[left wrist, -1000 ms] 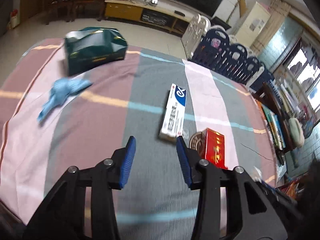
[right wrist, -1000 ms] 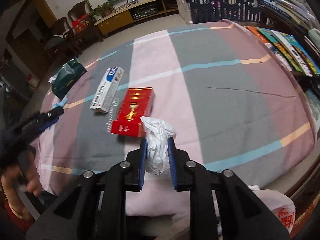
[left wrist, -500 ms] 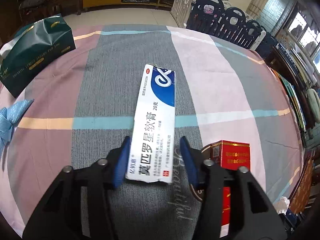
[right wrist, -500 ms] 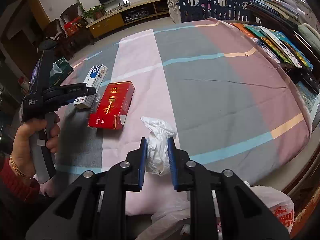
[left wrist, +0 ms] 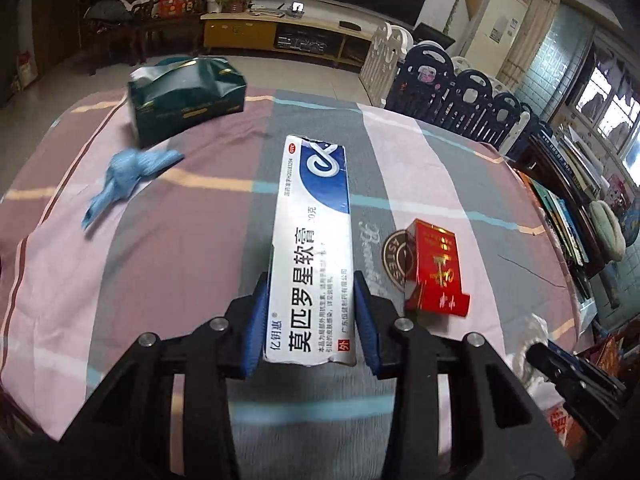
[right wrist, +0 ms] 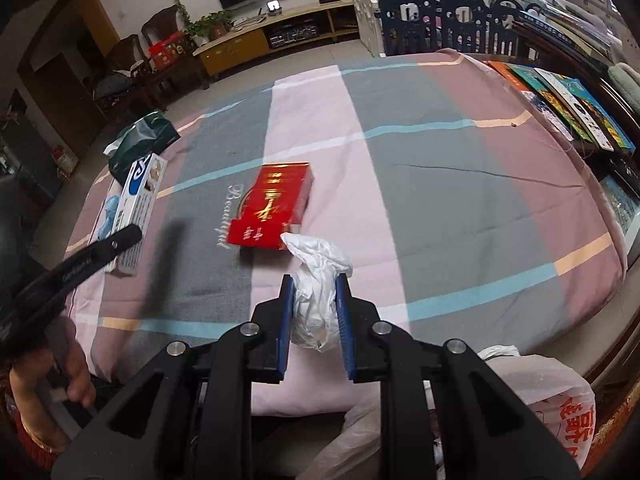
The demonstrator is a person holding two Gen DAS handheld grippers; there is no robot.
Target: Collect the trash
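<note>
The left hand-held gripper (left wrist: 310, 312) is clamped on the near end of a long white-and-blue ointment box (left wrist: 314, 248), its blue pads against both long sides. The box juts forward from the jaws, lifted clear of the table (left wrist: 180, 264). The right hand-held gripper (right wrist: 314, 320) is closed tight on a crumpled white tissue wad (right wrist: 316, 292), which bulges up above the pads.

Taking the red cigarette pack (right wrist: 274, 204) as landmark: it lies flat on the striped cloth just beyond the tissue wad, almost touching its top in the right wrist view. The ointment box is held to the pack's left. Farther left and beyond it lie a crumpled blue scrap (left wrist: 128, 176) and a dark green tissue box (left wrist: 186, 100) near the table's far-left edge. To the pack's right the cloth is bare across a wide stretch up to the far-right edge, where a row of books (right wrist: 576, 108) stands just beside the table. Nearer than the pack, below the table's near edge and under the right hand-held gripper, hangs a white plastic bag (right wrist: 552, 392) with red print.

Both hand-held grippers point steeply down toward the cloth. A hand (right wrist: 52, 392) grips the left tool's handle at the near-left corner.
</note>
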